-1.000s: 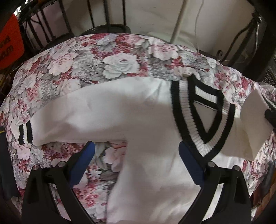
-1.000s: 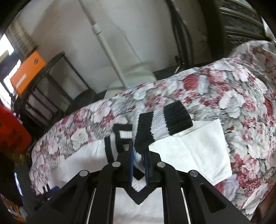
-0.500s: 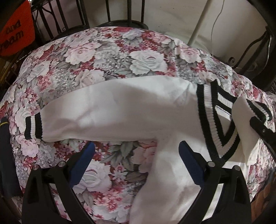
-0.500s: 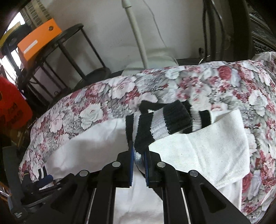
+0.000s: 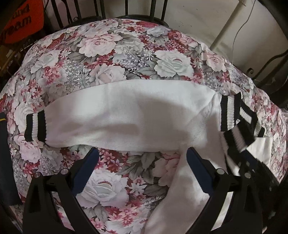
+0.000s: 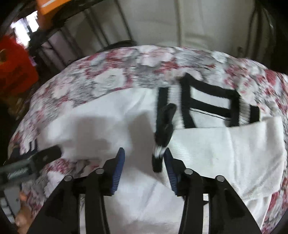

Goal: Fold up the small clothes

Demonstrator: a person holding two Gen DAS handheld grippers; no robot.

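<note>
A small white sweater [image 5: 126, 117] with black-and-white striped cuffs and V-neck lies on a floral cloth [image 5: 111, 54]. Its left sleeve stretches out flat, the cuff [image 5: 36, 126] at the far left. My left gripper [image 5: 142, 154] is open and empty, just below that sleeve near the armpit. In the right wrist view the right sleeve [image 6: 225, 149] is folded across the chest below the collar [image 6: 207, 100]. Its striped cuff [image 6: 163, 133] hangs loose against the right pad of my right gripper [image 6: 143, 158], whose jaws stand open. The right wrist view is blurred.
Black metal chair frames [image 5: 111, 10] and a white wall stand behind the table. An orange-red object [image 5: 16, 23] sits at the far left. The right gripper [image 5: 252, 172] shows at the right edge of the left wrist view.
My right gripper carried the right sleeve's cuff leftwards over the chest, then opened and let it go. My left gripper shifted left along the left sleeve and stayed open.
</note>
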